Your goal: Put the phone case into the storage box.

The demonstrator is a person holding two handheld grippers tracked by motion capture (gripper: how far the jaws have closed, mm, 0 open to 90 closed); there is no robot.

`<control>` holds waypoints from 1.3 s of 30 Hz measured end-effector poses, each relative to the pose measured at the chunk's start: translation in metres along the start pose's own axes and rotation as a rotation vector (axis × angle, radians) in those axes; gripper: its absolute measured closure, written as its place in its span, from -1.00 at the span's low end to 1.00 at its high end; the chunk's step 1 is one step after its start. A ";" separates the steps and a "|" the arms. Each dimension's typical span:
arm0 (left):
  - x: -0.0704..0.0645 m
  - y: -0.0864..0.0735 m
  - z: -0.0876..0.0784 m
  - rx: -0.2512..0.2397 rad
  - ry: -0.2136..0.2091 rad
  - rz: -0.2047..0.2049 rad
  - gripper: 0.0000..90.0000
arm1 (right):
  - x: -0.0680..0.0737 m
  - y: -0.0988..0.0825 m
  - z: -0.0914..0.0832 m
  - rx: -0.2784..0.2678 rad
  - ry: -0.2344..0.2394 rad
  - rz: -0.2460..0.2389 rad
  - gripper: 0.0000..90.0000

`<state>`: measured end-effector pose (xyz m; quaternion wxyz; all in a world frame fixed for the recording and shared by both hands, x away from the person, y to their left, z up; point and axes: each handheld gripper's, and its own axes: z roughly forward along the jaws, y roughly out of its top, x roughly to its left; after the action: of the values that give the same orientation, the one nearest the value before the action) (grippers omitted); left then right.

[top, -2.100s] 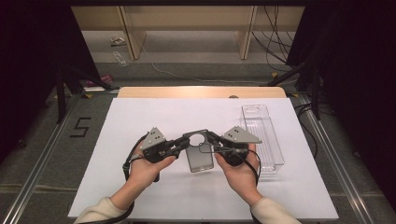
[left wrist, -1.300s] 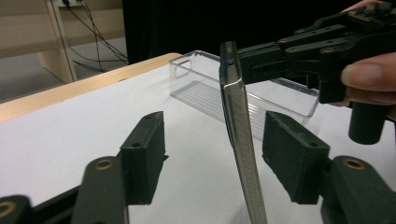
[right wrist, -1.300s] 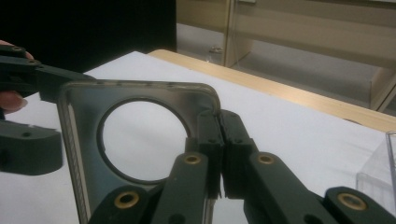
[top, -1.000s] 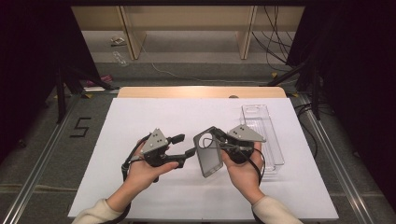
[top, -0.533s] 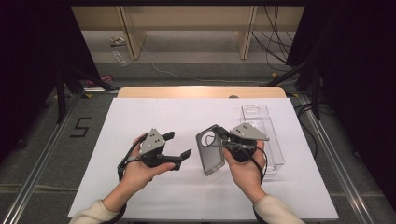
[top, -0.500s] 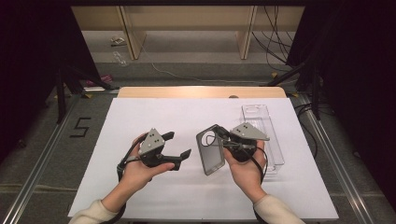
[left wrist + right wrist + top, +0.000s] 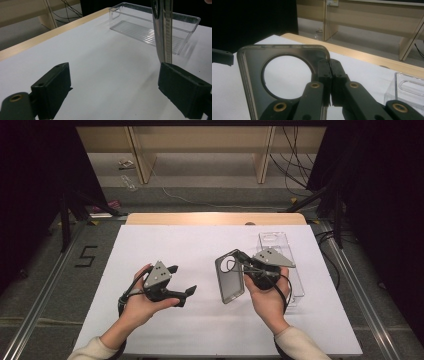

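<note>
Bright, even overhead light on white table (image 7: 165,245); dark surrounds at frame sides. Soft shadows, no harsh glare. Gripper-view foreground jaws blurry; clear tray (image 7: 155,30) slightly smeared w/ motion blur.

phone case (image 7: 163,30) cut off by top edge

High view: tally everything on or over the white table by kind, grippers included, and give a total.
Handheld grippers: 2, the left gripper with jaws apart and nothing between them, the right gripper shut on the case.
Smoky clear phone case with a round camera hole: 1.
Clear plastic tray: 1.
Total: 4.
</note>
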<state>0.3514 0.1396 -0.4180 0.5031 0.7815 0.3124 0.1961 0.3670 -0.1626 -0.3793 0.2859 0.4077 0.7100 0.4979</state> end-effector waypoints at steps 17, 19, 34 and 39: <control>0.007 -0.010 -0.012 -0.006 0.029 -0.010 -0.74 | -0.006 0.005 -0.004 -0.009 -0.011 0.008 0.98; 0.008 -0.011 -0.013 -0.006 0.032 -0.010 -0.74 | -0.007 0.005 -0.004 -0.010 -0.012 0.010 0.98; 0.012 -0.017 -0.019 -0.007 0.047 -0.015 -0.73 | -0.012 0.009 -0.007 -0.018 -0.016 0.018 0.98; 0.013 -0.018 -0.019 -0.007 0.050 -0.013 -0.73 | -0.015 0.011 -0.008 -0.020 -0.021 0.022 0.98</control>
<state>0.3439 0.1660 -0.4267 0.4993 0.7726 0.3291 0.2134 0.3714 -0.1774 -0.3667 0.2919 0.4176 0.6975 0.5038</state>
